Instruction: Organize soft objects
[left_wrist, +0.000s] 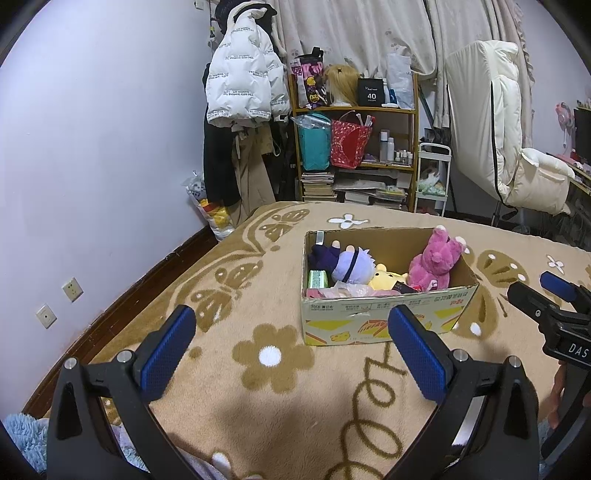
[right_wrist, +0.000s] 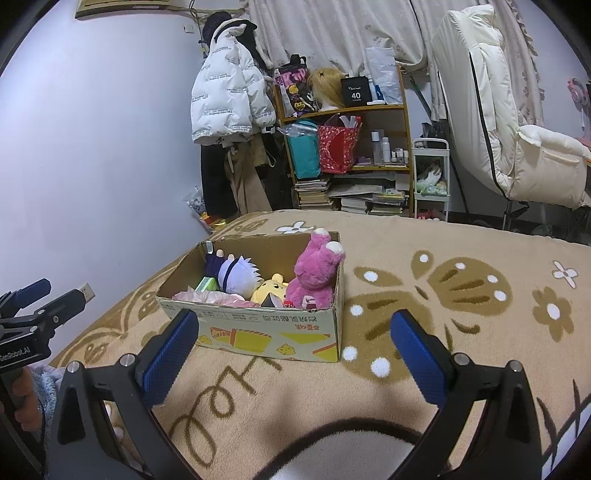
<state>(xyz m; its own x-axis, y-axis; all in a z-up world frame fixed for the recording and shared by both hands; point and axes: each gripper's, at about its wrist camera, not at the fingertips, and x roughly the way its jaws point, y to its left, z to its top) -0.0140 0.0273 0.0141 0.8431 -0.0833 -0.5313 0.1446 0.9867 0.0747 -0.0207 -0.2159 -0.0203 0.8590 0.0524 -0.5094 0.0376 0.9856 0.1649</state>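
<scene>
An open cardboard box (left_wrist: 373, 317) (right_wrist: 258, 332) stands on the tan blanket. In it lie a pink plush bear (left_wrist: 434, 262) (right_wrist: 314, 273), a lilac-haired doll (left_wrist: 352, 264) (right_wrist: 236, 273), a yellow plush (left_wrist: 386, 280) (right_wrist: 269, 291), a green pack (left_wrist: 317, 278) and pink fabric (right_wrist: 214, 297). My left gripper (left_wrist: 291, 338) is open and empty, in front of the box. My right gripper (right_wrist: 295, 341) is open and empty, also in front of the box. Each gripper shows at the edge of the other's view.
The bed's blanket (left_wrist: 258, 387) (right_wrist: 461, 295) has flower and butterfly patterns. The wall (left_wrist: 92, 184) runs along the left. Behind the bed stand a shelf (left_wrist: 354, 140) with bags and books, hanging coats (left_wrist: 240, 85) and a padded chair (left_wrist: 509, 147).
</scene>
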